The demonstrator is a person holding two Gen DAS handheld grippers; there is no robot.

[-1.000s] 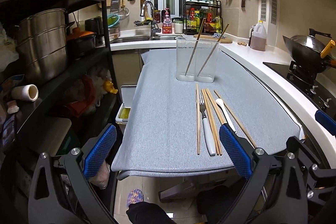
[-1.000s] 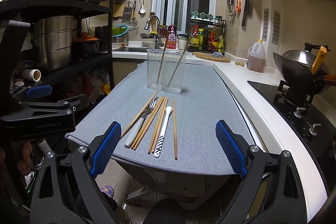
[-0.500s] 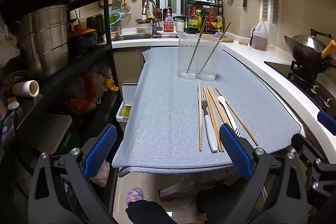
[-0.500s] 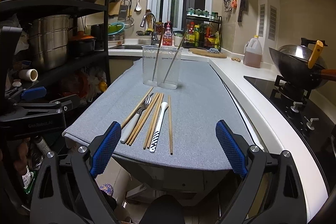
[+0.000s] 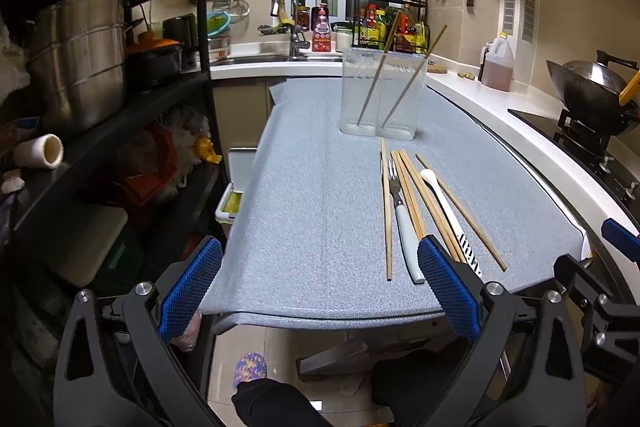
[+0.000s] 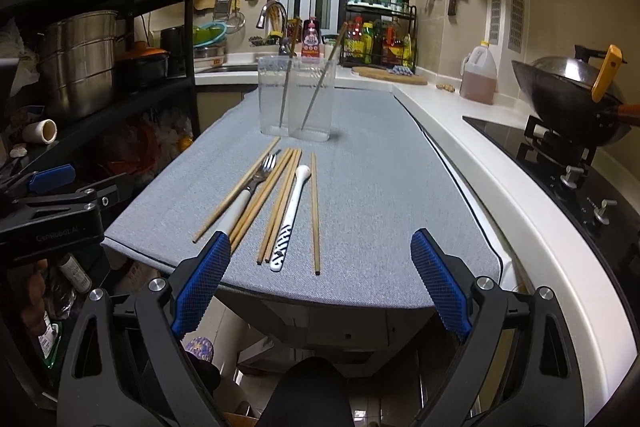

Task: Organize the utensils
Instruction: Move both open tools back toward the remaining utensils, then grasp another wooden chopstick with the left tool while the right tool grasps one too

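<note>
Left tongs (image 5: 318,289): spread wide, empty, at the near table edge.
Right tongs (image 6: 320,281): spread wide, empty, same edge.
Just ahead, loose on the grey mat (image 6: 380,187), lying roughly side by side: chopsticks (image 6: 285,201), several; fork (image 6: 252,193), white handle, nearest the right tongs' left pad; spoon (image 6: 291,217), white, patterned handle.
Beyond, well apart: clear holder (image 6: 296,99), two compartments, one chopstick leaning in each.
Status, judged: two pieces stowed; all the rest unsorted.

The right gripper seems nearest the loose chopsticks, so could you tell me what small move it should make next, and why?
Probably ease the right gripper, open and empty, forward and down onto the lone chopstick: it lies apart from the others, so is easiest to pinch for the clear holder.
</note>
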